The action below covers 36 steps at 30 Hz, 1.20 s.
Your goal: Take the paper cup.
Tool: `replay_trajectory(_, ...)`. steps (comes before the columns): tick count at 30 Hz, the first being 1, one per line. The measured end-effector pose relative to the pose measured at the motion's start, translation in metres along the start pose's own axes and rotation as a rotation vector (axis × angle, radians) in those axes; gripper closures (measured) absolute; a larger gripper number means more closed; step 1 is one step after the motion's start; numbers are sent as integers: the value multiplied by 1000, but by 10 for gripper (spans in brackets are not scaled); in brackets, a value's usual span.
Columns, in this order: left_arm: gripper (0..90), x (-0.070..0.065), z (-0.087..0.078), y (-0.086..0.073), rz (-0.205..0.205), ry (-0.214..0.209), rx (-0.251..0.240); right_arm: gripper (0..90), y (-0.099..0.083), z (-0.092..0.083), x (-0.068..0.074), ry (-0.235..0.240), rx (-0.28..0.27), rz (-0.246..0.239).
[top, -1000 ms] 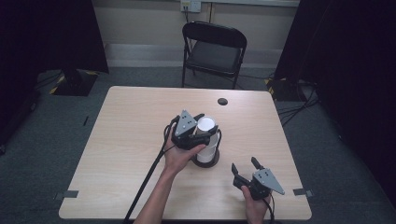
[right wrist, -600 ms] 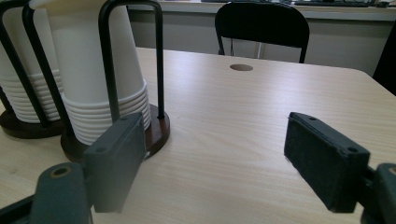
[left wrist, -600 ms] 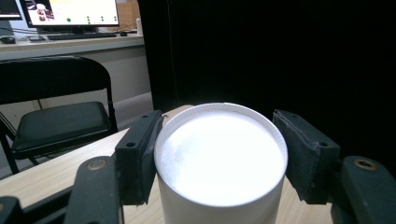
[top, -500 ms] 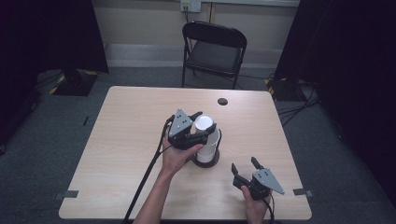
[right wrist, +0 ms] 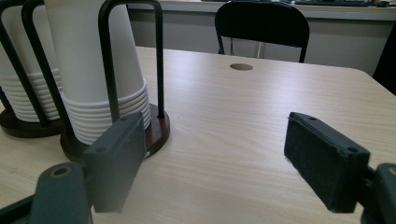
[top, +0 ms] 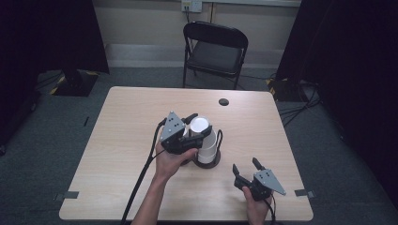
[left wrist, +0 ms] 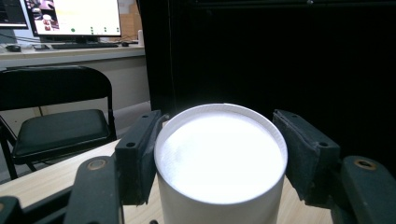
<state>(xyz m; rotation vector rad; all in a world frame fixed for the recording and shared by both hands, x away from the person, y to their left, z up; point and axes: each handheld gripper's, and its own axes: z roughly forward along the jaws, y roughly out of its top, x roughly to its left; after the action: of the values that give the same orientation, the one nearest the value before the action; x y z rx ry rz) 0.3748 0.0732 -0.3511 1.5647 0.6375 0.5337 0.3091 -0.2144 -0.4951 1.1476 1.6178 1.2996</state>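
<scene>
A stack of upturned white paper cups (top: 208, 146) stands in a black wire holder on a dark round base (top: 210, 164) at mid-table. My left gripper (top: 199, 126) sits at the top of the stack, its jaws closed on either side of the top cup (left wrist: 219, 158). Both pads (left wrist: 138, 156) press the cup's wall. My right gripper (top: 246, 167) rests low near the table's front right, open and with nothing in it. In the right gripper view, its jaws (right wrist: 219, 154) point at two cup stacks (right wrist: 95, 70) in wire holders.
A small dark round hole (top: 224, 101) marks the table's far side. A black folding chair (top: 216, 47) stands behind the table (top: 117, 140). A black cable (top: 143, 173) trails from the left gripper to the front edge. Dark curtains hang on both sides.
My left gripper has shifted slightly left with the top cup between its jaws. The right gripper has stayed put.
</scene>
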Motion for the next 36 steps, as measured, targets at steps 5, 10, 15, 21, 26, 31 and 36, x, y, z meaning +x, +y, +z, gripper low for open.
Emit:
replay_trajectory(5,355,0,-11,-4,-23,6,-18,199,0,0,1,-2,4,-5)
replay_trajectory(10,355,1,-28,-4,-4,17,-37,199,0,0,1,-1,7,-11)
replay_trajectory(15,355,4,-42,-6,-31,7,-52,199,0,1,2,0,10,-22)
replay_trajectory(21,355,-1,-52,-15,-87,12,-65,199,1,2,4,-13,22,-34)
replay_trajectory(26,355,-8,-58,-23,-97,15,-58,199,1,2,4,-22,20,-36)
replay_trajectory(31,354,-12,-62,-37,-147,8,-60,210,1,1,4,-23,16,-28)
replay_trajectory(36,355,-13,-62,-58,-224,2,-50,229,0,1,5,-22,7,-24)
